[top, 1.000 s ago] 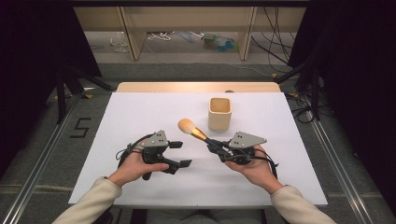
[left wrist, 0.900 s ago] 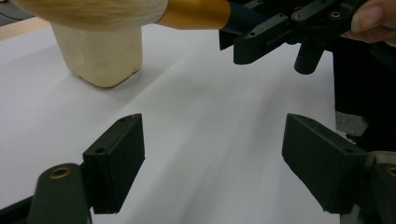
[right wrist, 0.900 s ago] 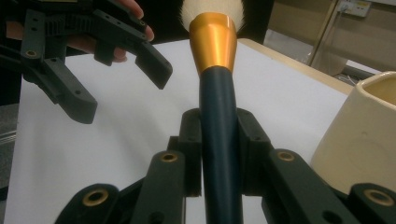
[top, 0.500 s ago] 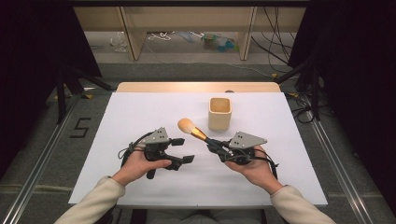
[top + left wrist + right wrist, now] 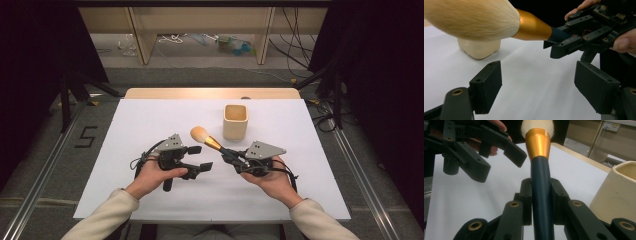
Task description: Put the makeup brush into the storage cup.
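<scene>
A makeup brush (image 5: 207,140) with cream bristles, a gold ferrule and a dark blue handle (image 5: 541,185) hangs above the white table. My right gripper (image 5: 231,156) is shut on the handle, bristles pointing up-left. My left gripper (image 5: 200,158) is open just left of the brush, with nothing between its jaws. In the left gripper view the brush head (image 5: 474,20) passes above and beyond my open left gripper (image 5: 537,75), and the right gripper (image 5: 559,42) clamps the handle at upper right. The right gripper view has the left gripper (image 5: 499,157) at upper left.
A cream square cup (image 5: 235,121) stands upright just behind the brush, also close at right in the right gripper view (image 5: 619,195). White sheet (image 5: 150,115) covers the table; wooden edge at the back, metal rails and dark floor at the sides.
My left gripper has edged slightly toward the brush. The right gripper and the brush have kept still.
</scene>
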Action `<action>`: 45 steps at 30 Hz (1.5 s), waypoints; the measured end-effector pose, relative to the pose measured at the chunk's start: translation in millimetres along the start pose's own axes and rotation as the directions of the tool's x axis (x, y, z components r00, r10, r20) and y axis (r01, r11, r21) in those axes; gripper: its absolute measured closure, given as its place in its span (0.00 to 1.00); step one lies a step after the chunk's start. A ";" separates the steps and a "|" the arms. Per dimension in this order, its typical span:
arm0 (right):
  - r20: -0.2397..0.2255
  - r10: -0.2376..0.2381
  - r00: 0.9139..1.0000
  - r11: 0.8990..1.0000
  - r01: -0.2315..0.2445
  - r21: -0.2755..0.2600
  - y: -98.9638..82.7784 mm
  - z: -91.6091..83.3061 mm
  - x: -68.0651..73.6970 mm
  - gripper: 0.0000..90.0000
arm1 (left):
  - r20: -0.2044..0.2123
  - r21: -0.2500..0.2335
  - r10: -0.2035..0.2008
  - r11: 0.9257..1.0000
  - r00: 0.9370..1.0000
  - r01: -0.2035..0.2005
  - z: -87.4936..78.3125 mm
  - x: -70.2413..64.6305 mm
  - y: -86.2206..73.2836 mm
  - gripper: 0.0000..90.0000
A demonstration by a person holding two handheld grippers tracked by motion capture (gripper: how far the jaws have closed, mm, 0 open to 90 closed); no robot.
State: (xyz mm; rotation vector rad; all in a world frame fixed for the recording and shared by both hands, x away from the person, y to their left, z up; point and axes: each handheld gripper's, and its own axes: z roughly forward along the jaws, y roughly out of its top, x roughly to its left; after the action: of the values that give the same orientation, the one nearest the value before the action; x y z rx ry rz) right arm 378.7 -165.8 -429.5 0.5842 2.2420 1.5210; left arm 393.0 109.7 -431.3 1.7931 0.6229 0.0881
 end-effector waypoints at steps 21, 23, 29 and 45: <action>0.016 0.000 1.000 1.000 0.000 -0.020 -0.1 1.9 1.4 0.84 | 0.015 -0.063 -0.112 0.992 0.994 0.113 10.2 -2.9 4.9 0.27; 0.018 -0.001 1.000 1.000 0.001 -0.021 -0.1 2.2 1.6 0.84 | 0.014 -0.064 -0.110 0.992 0.994 0.110 11.7 -3.1 5.3 0.27; 0.013 -0.003 1.000 1.000 0.004 -0.019 0.2 1.9 1.1 0.84 | 0.013 -0.076 -0.123 0.989 0.992 0.123 14.5 -3.9 6.3 0.27; 0.020 -0.010 1.000 1.000 0.010 -0.018 -0.2 4.1 2.8 0.84 | 0.021 -0.107 -0.176 0.978 0.984 0.177 20.1 -3.9 8.4 0.29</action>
State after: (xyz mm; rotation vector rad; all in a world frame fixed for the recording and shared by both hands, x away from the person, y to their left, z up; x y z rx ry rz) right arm 378.4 -161.2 -431.3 0.5792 2.2106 1.5229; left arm 400.2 88.9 -429.0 1.6259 0.7525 -0.0090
